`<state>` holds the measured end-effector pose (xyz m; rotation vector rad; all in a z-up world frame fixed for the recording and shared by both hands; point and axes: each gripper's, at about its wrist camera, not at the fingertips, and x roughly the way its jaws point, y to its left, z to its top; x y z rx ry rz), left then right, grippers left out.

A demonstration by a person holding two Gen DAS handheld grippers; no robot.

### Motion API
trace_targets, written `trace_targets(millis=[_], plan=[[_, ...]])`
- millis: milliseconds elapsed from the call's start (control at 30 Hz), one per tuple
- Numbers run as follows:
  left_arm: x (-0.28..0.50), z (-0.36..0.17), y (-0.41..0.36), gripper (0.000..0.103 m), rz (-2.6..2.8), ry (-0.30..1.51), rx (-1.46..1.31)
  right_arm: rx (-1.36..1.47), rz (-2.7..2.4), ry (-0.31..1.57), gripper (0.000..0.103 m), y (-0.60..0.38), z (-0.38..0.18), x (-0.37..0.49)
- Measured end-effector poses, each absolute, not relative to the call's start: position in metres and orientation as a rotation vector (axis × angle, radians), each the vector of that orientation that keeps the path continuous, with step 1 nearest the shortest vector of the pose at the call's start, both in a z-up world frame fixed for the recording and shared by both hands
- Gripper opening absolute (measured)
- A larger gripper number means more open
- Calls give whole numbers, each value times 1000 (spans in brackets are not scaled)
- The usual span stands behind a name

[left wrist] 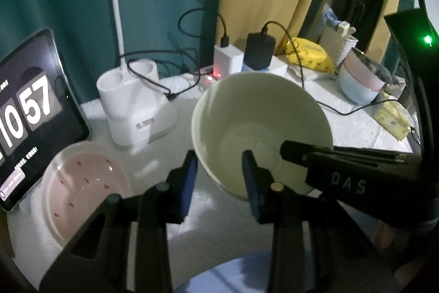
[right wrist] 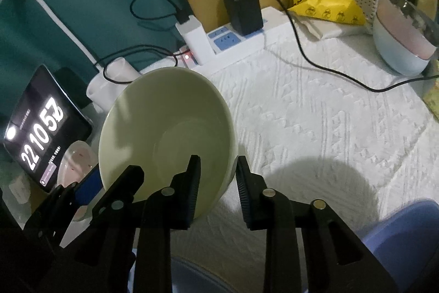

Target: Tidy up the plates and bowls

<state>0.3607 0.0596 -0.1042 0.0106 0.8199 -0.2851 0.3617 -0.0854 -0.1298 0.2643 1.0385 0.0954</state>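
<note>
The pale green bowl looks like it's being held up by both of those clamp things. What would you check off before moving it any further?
1. Left gripper has one finger on each side of the pale green bowl wall: ok.
2. Right gripper straddles the rim on the other side: ok.
3. Pads actually pressed tight on the wall: cannot tell for either gripper.
4. Bowl held level: not ok, it is tipped with its opening facing the cameras.
5. Bowl empty, so nothing can spill: ok.
6. Pink speckled dish free to receive something: ok, nothing lies in it.
</note>
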Motion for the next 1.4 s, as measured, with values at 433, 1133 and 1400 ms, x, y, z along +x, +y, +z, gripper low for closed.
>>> trace_targets(millis=[433, 1133, 1400], plan=[[333, -66, 53, 32, -318, 731, 14, 263, 76, 953, 27, -90, -89, 332], [260, -24, 4, 32, -366, 597, 76, 302, 47, 853, 24, -135, -48, 265], [246, -27, -11, 32, -385, 622, 60, 319, 42, 856, 24, -153, -53, 245]])
